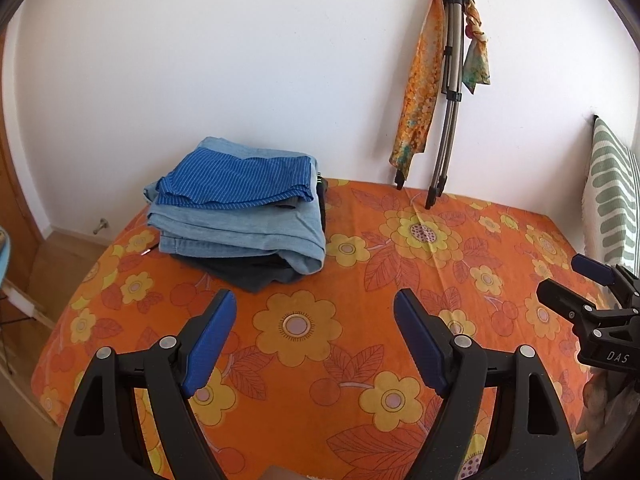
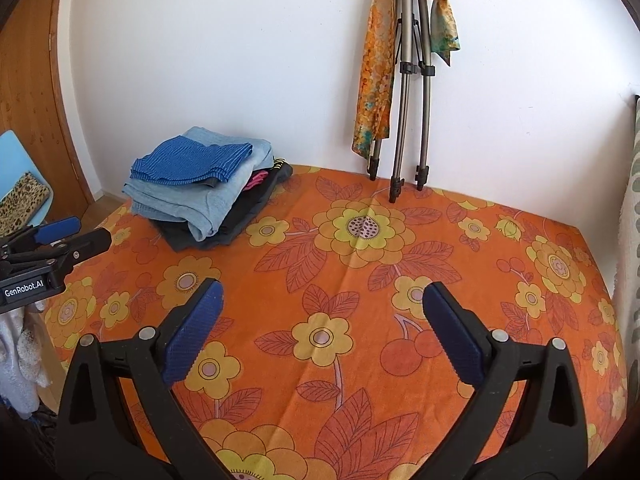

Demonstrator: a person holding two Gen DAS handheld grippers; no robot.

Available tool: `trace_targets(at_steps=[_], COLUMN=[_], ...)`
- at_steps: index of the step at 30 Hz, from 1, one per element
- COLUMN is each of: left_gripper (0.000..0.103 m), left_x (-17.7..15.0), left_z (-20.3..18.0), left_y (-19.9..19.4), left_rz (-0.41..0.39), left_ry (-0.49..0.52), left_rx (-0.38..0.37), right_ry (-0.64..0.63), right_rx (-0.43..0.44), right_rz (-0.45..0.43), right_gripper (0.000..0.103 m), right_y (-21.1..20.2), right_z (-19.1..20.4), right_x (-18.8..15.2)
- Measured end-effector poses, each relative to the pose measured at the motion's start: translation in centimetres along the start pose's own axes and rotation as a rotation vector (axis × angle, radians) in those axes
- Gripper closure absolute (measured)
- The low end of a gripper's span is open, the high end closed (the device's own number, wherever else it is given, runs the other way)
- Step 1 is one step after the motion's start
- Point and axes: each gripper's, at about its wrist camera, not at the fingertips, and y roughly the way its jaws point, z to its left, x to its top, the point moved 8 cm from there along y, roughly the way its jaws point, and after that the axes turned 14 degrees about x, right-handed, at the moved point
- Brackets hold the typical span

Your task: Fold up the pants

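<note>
A pile of folded clothes point(image 1: 240, 220) sits at the far left of the orange flowered bed cover point(image 1: 312, 360): a blue striped piece on top, light blue jeans under it, dark garments at the bottom. The pile also shows in the right wrist view point(image 2: 200, 196). My left gripper point(image 1: 314, 304) is open and empty above the cover, in front of the pile. My right gripper point(image 2: 322, 296) is open and empty over the middle of the cover point(image 2: 360, 240). Each gripper shows in the other's view, the right one at the right edge point(image 1: 588, 284) and the left one at the left edge point(image 2: 72, 234).
A folded tripod point(image 1: 448, 92) with orange and green scarves leans on the white wall at the back point(image 2: 408, 80). A striped cushion point(image 1: 612, 192) stands at the right. A wooden door point(image 2: 36, 80) and a blue chair point(image 2: 20, 176) are at the left.
</note>
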Motion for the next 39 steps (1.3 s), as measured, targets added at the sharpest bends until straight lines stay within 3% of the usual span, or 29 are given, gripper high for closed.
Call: trace_targets(at_steps=[12,28,39], left_gripper=[0.022,0.022,0.022], left_x=[-1.1,-1.3,-1.1], left_z=[0.5,2.9,2.4], left_y=[1.7,2.1,1.8], left_rz=[0.058,0.062,0.046], left_ry=[-0.012,-0.023,-0.005], left_rx=[0.031,0.077,0.076], right_ry=[0.055,0.006,0.014], right_rx=[0.002,-0.014,-0.006], right_rz=[0.049,0.034,0.038], right_gripper=[0.001,0.001,0.001], right_y=[2.0,2.9,3.1], right_z=[-1.7,-0.2,-0.3], right_x=[-1.9,-1.1,-1.2])
